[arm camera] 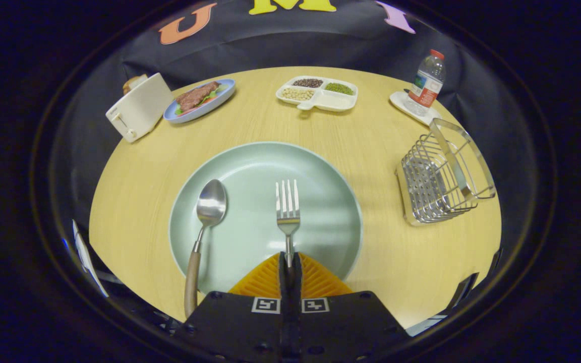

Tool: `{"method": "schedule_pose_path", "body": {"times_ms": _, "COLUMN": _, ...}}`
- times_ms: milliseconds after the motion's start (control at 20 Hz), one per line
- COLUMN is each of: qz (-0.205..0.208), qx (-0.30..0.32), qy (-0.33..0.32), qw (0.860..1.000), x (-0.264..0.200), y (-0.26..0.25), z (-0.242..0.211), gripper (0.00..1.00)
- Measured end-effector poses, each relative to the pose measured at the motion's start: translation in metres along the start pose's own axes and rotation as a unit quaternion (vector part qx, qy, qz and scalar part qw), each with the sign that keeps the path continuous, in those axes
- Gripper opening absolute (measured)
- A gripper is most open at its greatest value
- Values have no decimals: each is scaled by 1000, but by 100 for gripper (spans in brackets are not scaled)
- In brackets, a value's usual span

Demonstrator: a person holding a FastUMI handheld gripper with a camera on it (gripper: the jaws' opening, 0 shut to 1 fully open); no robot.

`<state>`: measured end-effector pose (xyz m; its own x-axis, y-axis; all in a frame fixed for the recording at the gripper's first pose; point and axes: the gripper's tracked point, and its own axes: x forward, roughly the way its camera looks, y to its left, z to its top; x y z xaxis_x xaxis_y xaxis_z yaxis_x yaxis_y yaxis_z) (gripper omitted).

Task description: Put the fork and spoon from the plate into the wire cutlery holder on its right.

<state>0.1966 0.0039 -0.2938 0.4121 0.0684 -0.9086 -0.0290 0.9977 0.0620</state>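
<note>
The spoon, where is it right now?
In the gripper view, the spoon lies on the green plate, left of the fork that the closed jaws grip.

My fingers pinch the silver fork (288, 207) by its handle, tines pointing away over the pale green plate (321, 166). The wooden-handled spoon (205, 222) lies left, bowl up. The wire cutlery holder (442, 174) stands right, apart from the plate.

Toaster (139, 107) and plate of meat (199, 100) at table's (381, 272) far left edge; divided dish of beans (318, 93) far middle; bottle (426, 80) on coaster far right.
</note>
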Motion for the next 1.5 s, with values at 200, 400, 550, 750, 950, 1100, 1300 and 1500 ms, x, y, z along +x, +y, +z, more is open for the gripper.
{"method": "schedule_pose_path", "body": {"times_ms": 200, "qz": 7, "qx": 1, "qy": -19, "qw": 1000, "x": -13, "y": -2, "z": 4, "gripper": 1}}
{"method": "schedule_pose_path", "body": {"times_ms": 400, "qz": 21, "qx": -1, "qy": -41, "qw": 999, "x": -39, "y": -6, "z": 10, "gripper": 1}}
{"method": "schedule_pose_path", "body": {"times_ms": 550, "qz": 27, "qx": 7, "qy": -68, "qw": 997, "x": -60, "y": -18, "z": 20, "gripper": 1}}
{"method": "schedule_pose_path", "body": {"times_ms": 750, "qz": 21, "qx": 20, "qy": -98, "qw": 995, "x": -89, "y": -46, "z": 31, "gripper": 1}}
{"method": "schedule_pose_path", "body": {"times_ms": 950, "qz": 13, "qx": 26, "qy": -108, "qw": 994, "x": -110, "y": -72, "z": 38, "gripper": 1}}
{"method": "schedule_pose_path", "body": {"times_ms": 1100, "qz": 7, "qx": 39, "qy": -121, "qw": 992, "x": -124, "y": -96, "z": 41, "gripper": 0}}
{"method": "schedule_pose_path", "body": {"times_ms": 1300, "qz": 0, "qx": 56, "qy": -121, "qw": 991, "x": -132, "y": -126, "z": 45, "gripper": 1}}
{"method": "schedule_pose_path", "body": {"times_ms": 1500, "qz": -1, "qx": 68, "qy": -103, "qw": 992, "x": -123, "y": -147, "z": 50, "gripper": 1}}
